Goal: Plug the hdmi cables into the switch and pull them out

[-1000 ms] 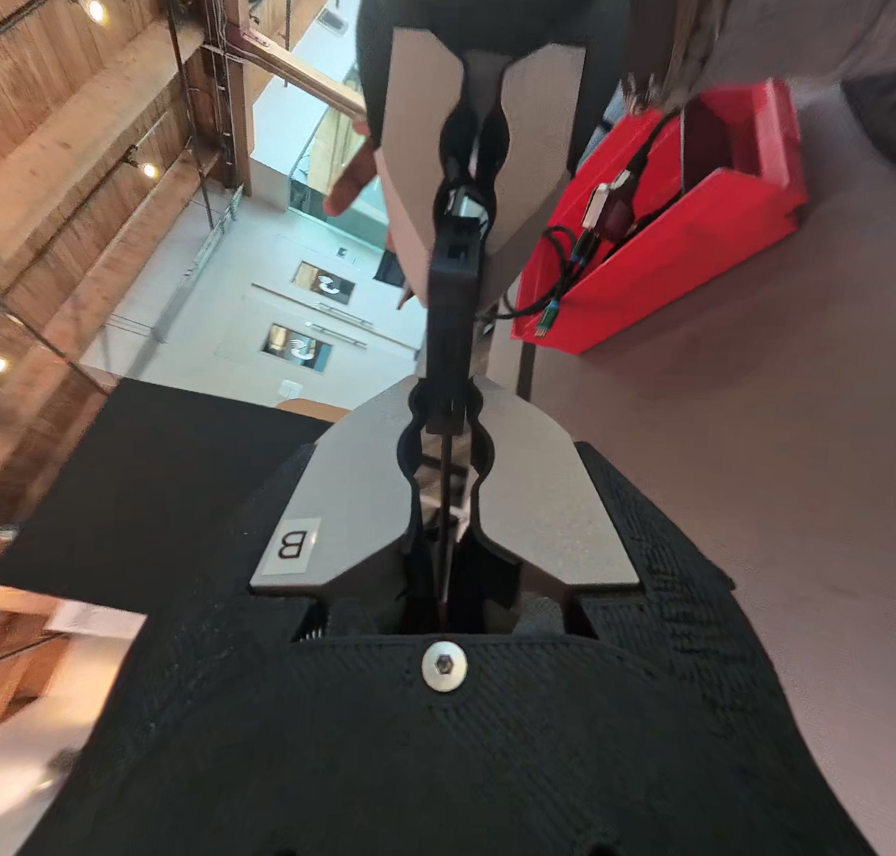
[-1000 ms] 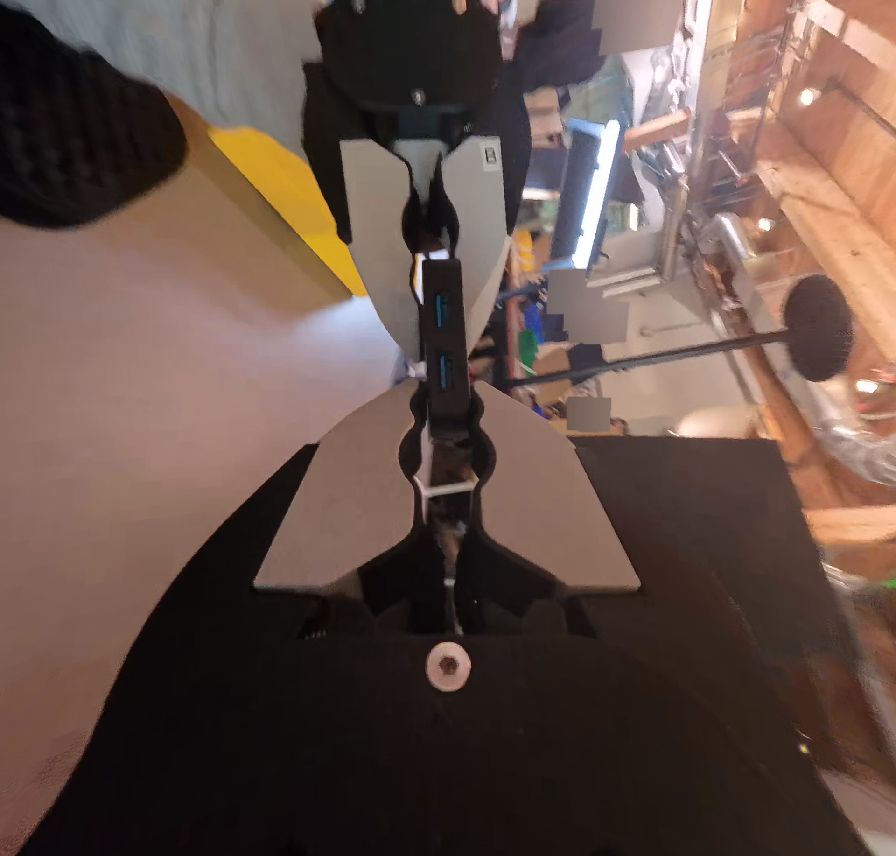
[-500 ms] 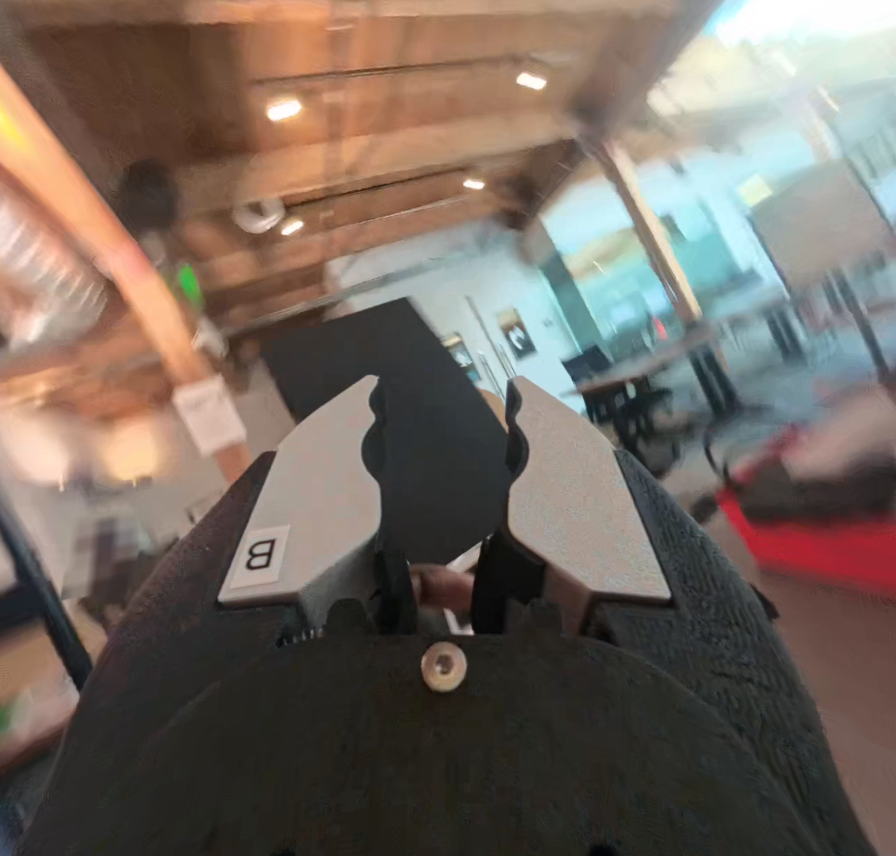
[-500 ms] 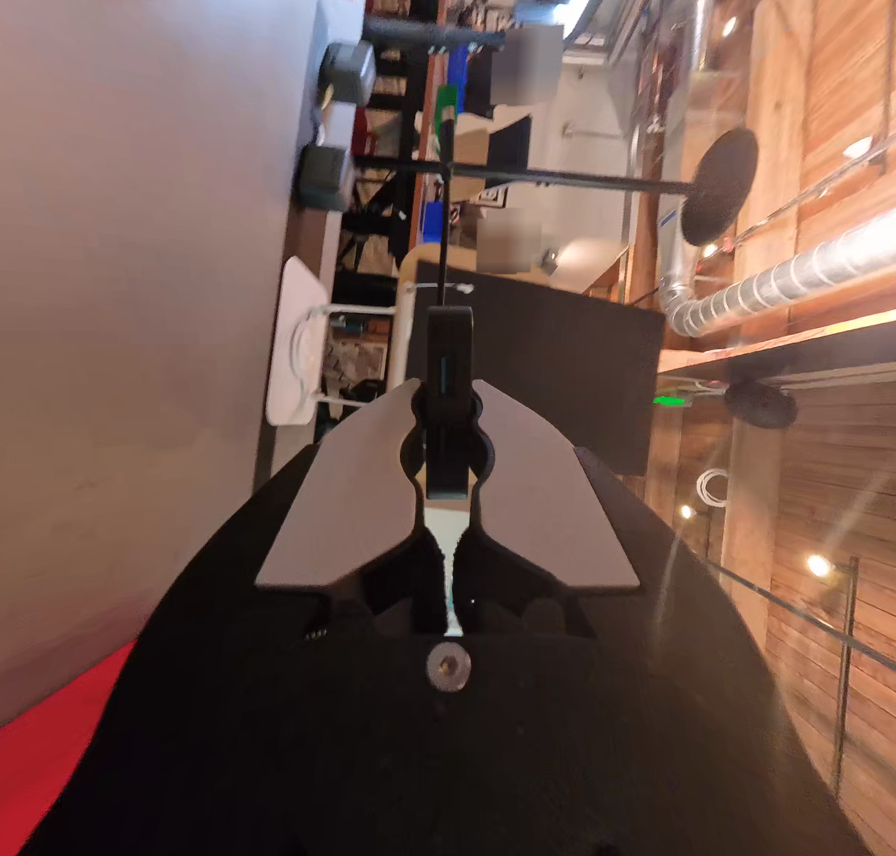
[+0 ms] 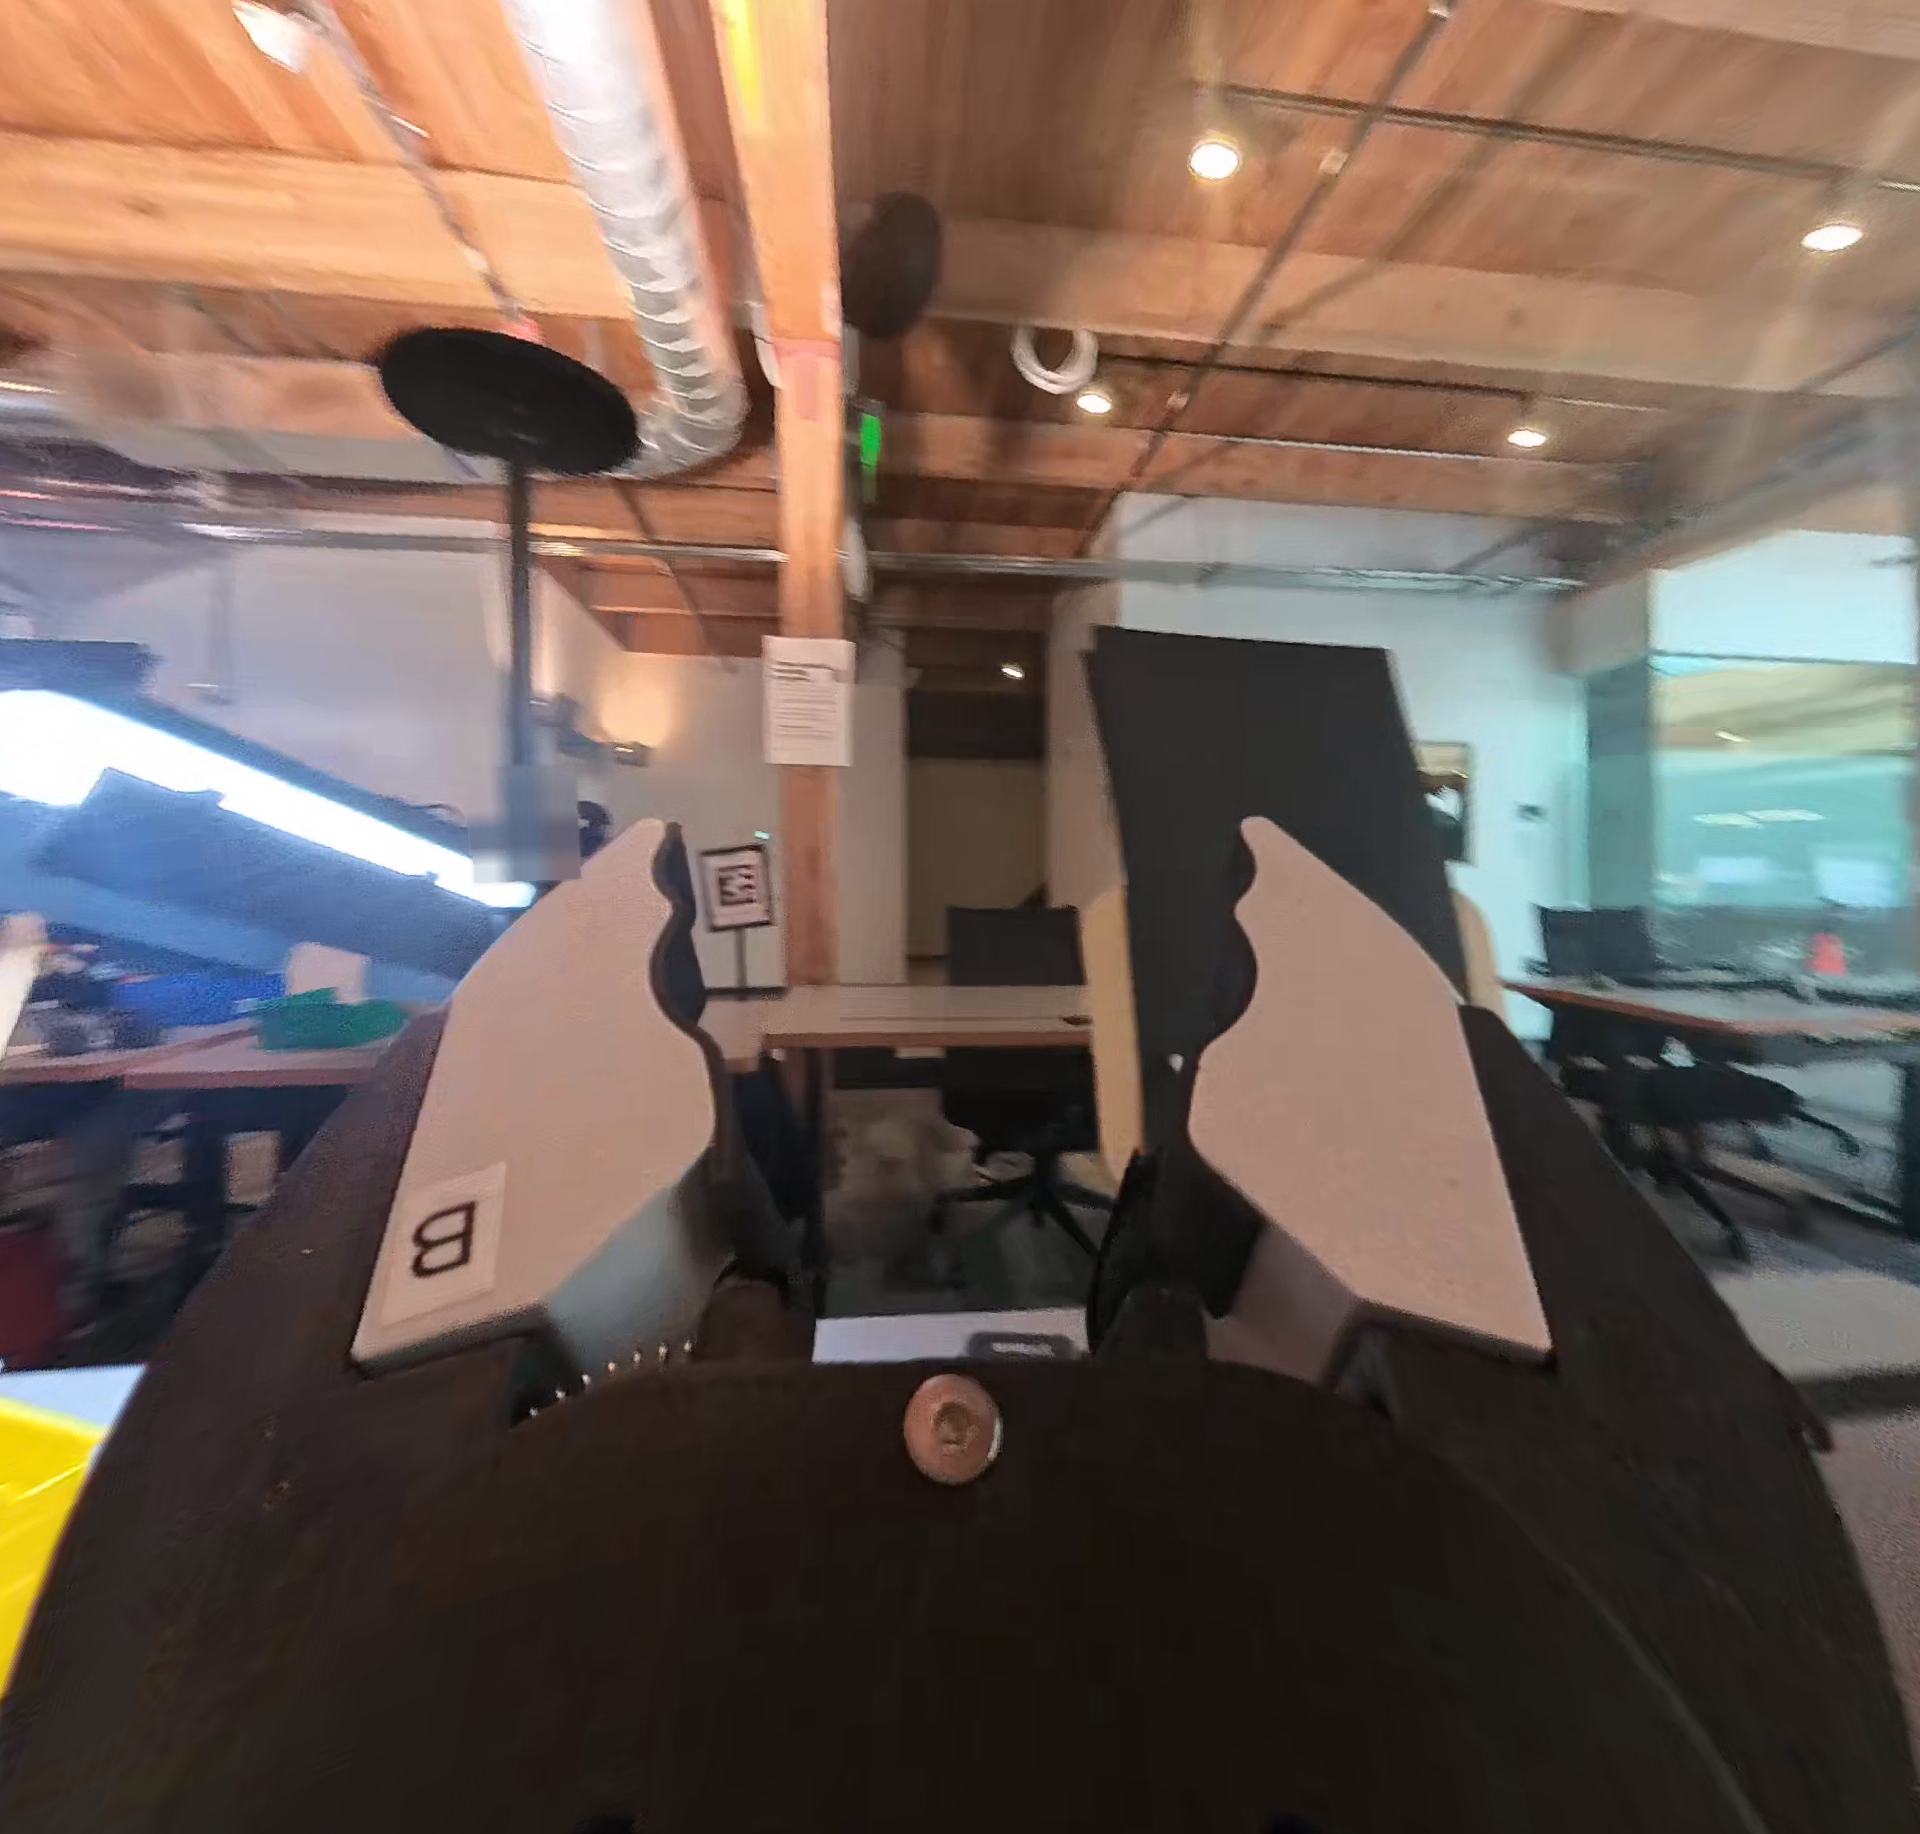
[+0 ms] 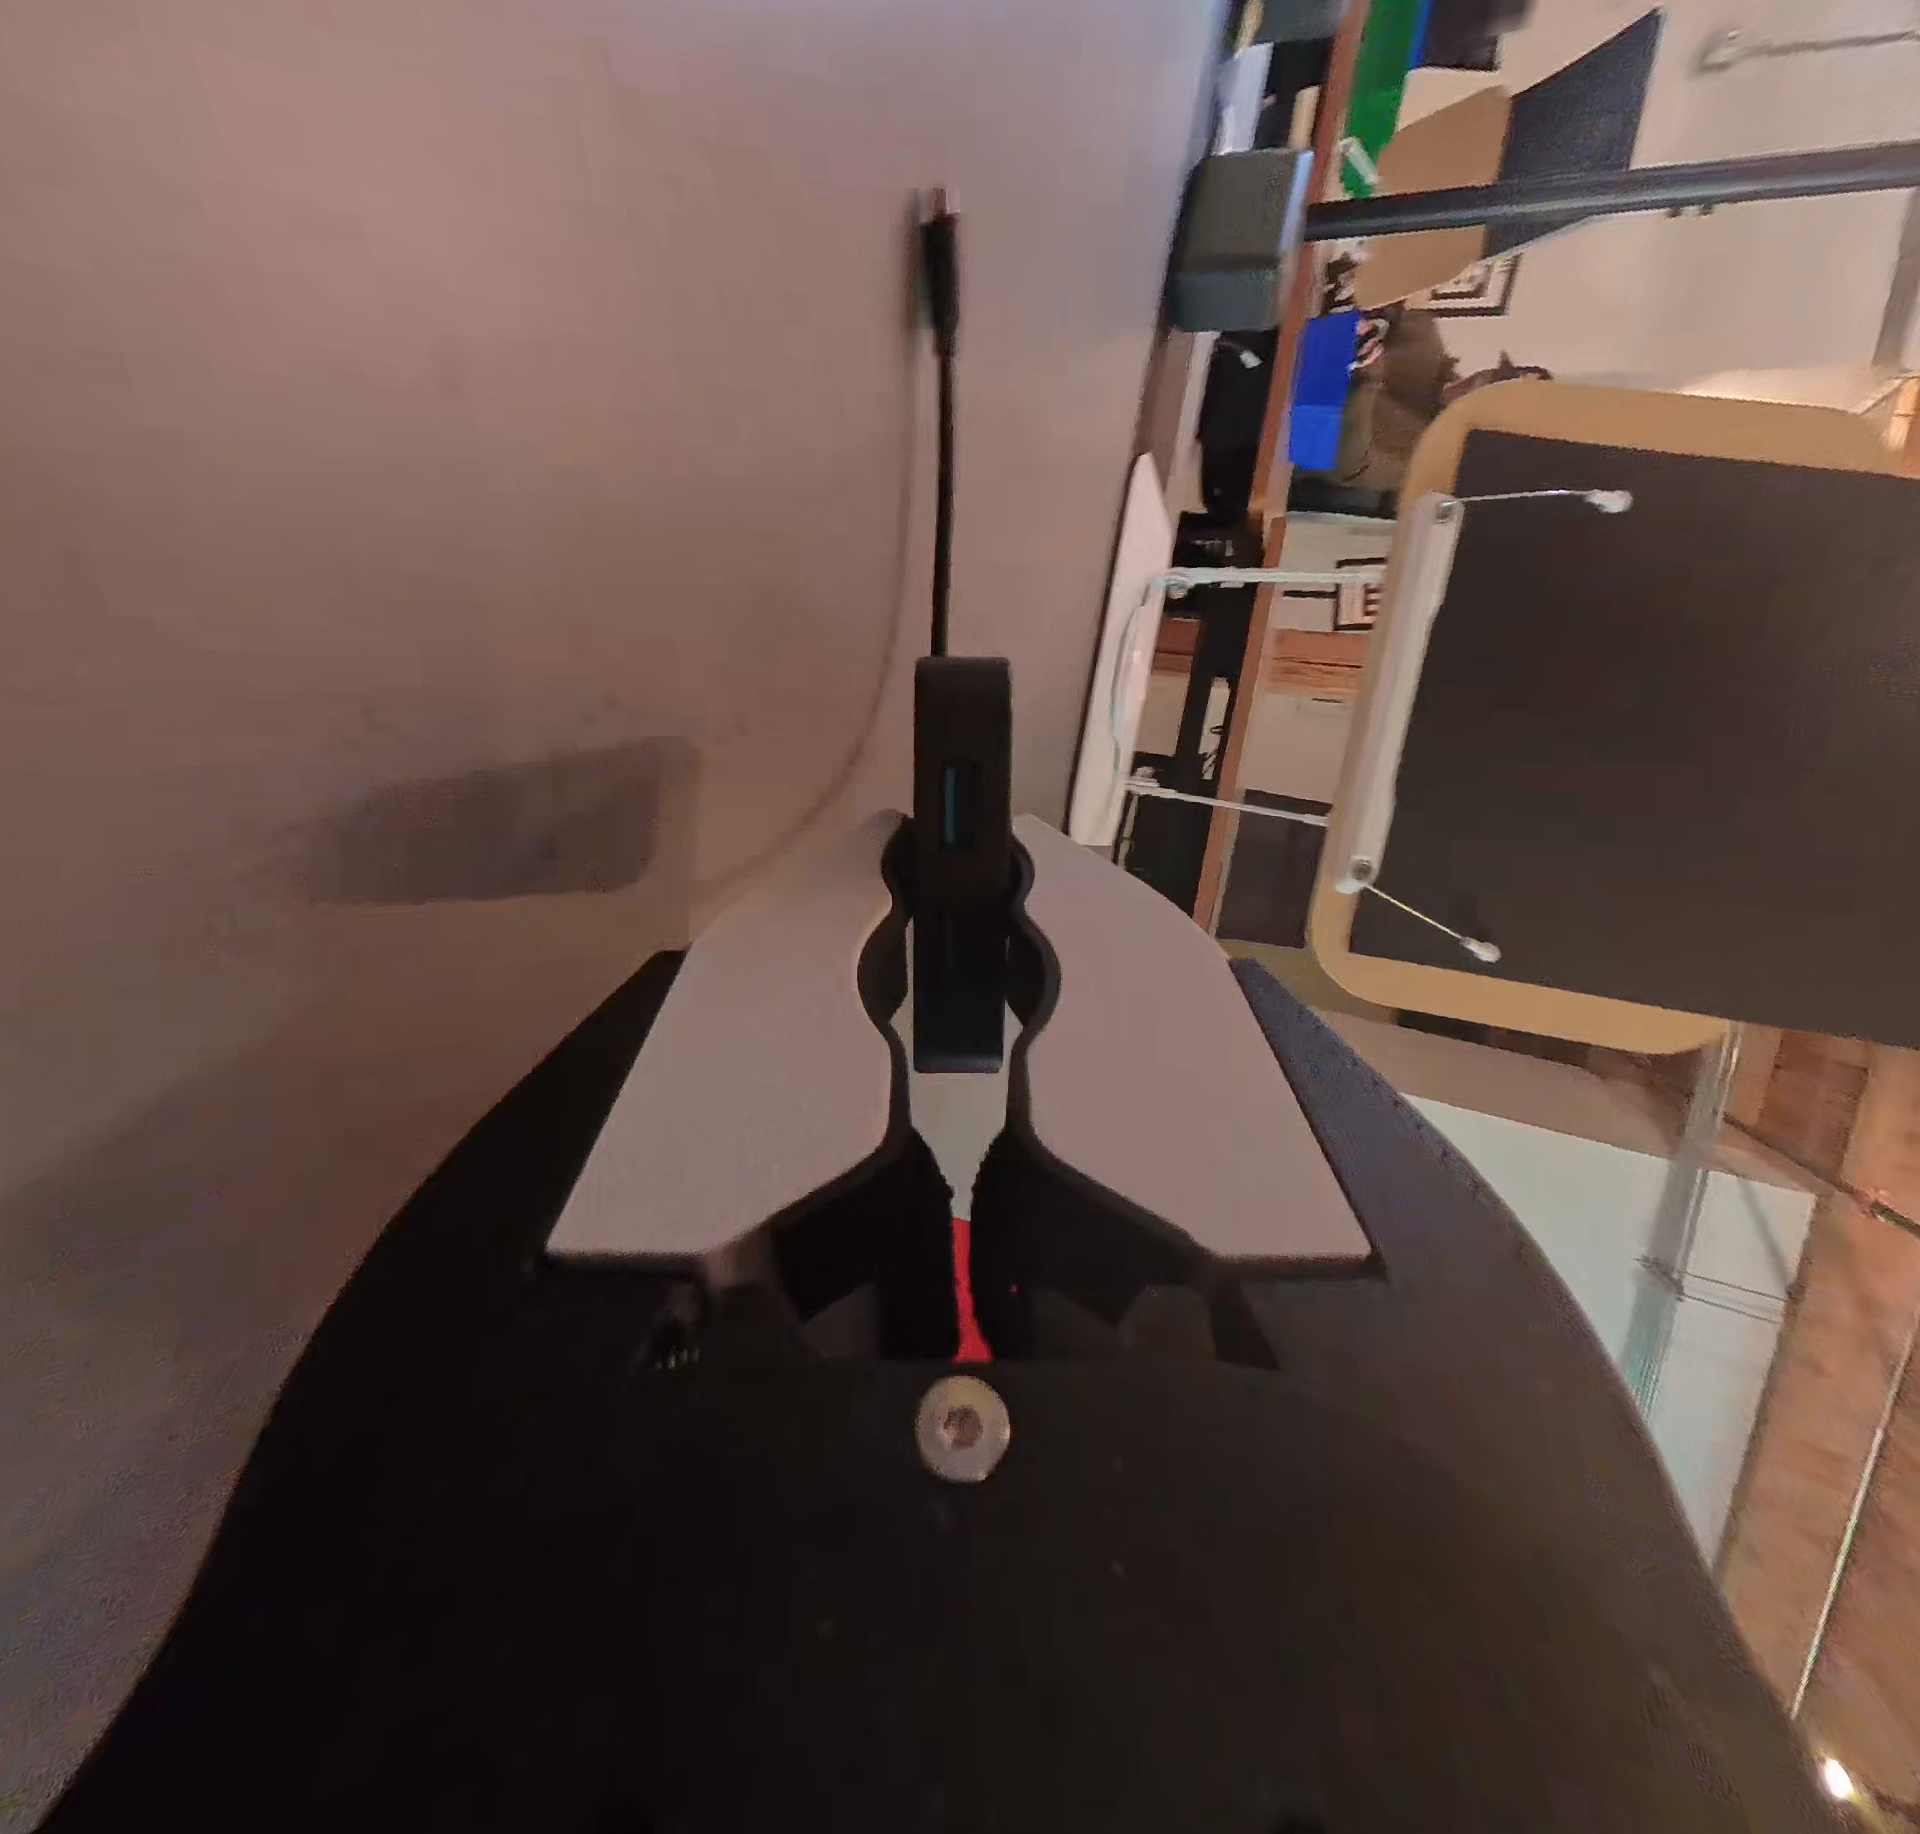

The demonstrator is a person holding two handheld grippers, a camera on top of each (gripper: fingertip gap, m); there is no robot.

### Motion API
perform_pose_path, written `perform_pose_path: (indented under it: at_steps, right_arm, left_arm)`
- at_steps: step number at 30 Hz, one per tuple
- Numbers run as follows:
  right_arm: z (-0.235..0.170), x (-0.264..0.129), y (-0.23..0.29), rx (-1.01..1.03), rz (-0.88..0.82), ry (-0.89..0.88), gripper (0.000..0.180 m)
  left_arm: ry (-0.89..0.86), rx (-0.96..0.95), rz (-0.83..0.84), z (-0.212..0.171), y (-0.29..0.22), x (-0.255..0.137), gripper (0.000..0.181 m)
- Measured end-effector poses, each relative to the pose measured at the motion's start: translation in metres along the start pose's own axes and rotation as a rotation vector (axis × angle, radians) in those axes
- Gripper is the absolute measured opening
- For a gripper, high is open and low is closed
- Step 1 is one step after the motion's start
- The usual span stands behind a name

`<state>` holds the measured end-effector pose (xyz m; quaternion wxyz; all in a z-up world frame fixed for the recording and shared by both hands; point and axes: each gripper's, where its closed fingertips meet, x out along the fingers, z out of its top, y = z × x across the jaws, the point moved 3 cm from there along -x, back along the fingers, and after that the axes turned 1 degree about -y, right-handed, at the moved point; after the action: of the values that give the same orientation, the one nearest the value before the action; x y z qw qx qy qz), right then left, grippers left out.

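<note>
Jaws of our right gripper [image 6: 958, 828] are clamped narrow on the black switch [image 6: 961, 911], which sits upright in the centre of the right wrist view, a blue-lit port on the face turned toward us. From its far end a thin black lead [image 6: 943, 496] runs up the frame to a small plug [image 6: 938, 262] that hangs free over the pale table [image 6: 416, 382]; we see nothing plugged into the port that shows.

Our left gripper [image 5: 956, 854] stands wide and holds nothing. Its view looks out across the room: a wooden post [image 5: 810, 704] at centre, a black panel [image 5: 1257, 808] to the right of centre, desks and chairs beyond. No cable shows in that view, and only a sliver of yellow [image 5: 31, 1504] at the lower left edge.

We judge that the switch is in hand with no cable seated in it, so either a pull-out has just ended or a plug-in has not begun; these pictures alone cannot tell us which. Any further round needs the empty gripper to fetch a cable, none of which is in view.
</note>
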<state>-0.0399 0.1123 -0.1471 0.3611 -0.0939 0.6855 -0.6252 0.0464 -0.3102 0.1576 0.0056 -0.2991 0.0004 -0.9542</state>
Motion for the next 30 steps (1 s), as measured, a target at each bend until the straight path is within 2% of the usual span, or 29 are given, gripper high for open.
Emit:
perform_pose_path:
  at_steps: [3, 7, 14, 17, 21, 23, 30]
  right_arm:
    - [-0.001, 0.007, 0.015, 0.015, 0.093, 0.013, 0.014]
    - [0.001, 0.007, 0.019, 0.056, 0.134, -0.016, 0.016]
    - [0.000, 0.007, 0.034, 0.181, 0.297, -0.050, 0.029]
    - [0.002, 0.003, 0.035, 0.313, 0.375, -0.109, 0.036]
    - [0.013, -0.010, 0.039, 0.607, 0.599, -0.248, 0.080]
    - [0.016, -0.013, 0.040, 0.688, 0.669, -0.283, 0.089]
    - [0.048, -0.028, 0.007, 0.793, 0.517, -0.688, 0.114]
  left_arm:
    - [-0.010, -0.023, 0.069, 0.000, 0.024, -0.008, 0.095]
    - [-0.038, -0.035, 0.125, 0.004, 0.042, -0.017, 0.095]
    - [-0.053, -0.057, 0.141, 0.008, 0.052, -0.025, 0.095]
    - [-0.046, -0.049, 0.141, 0.008, 0.053, -0.026, 0.095]
    - [-0.013, -0.042, 0.123, 0.005, 0.051, -0.025, 0.095]
    - [0.017, -0.033, 0.108, 0.002, 0.050, -0.025, 0.095]
    - [0.262, 0.114, 0.113, -0.015, 0.064, -0.050, 0.091]
